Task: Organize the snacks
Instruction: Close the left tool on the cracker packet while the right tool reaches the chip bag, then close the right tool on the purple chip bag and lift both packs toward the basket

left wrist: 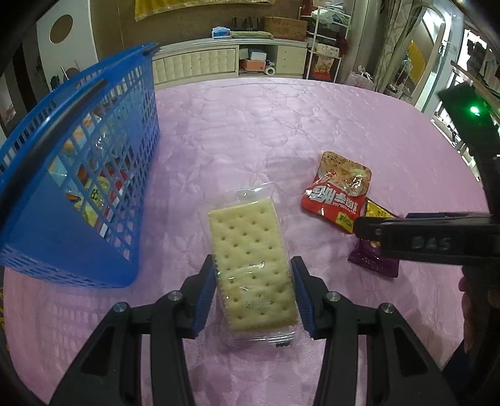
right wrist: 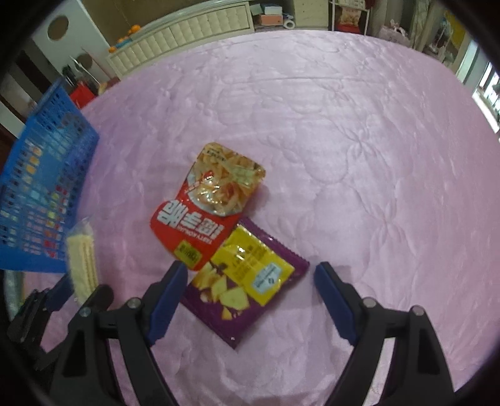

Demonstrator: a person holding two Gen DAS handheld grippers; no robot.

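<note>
This was a home, most likely a bedroom. The work surface was a bed under a pink quilted spread, stitched in a flower pattern. Beyond the bed stood a cream cabinet with padded, tufted door panels and open shelves holding small boxes. On top of the cabinet sat a cardboard box and a tissue pack. To the right of the cabinet was a white wire rack stacked with household goods, and past it hung curtains. A yellow cloth hung on the wall above the cabinet.
</note>
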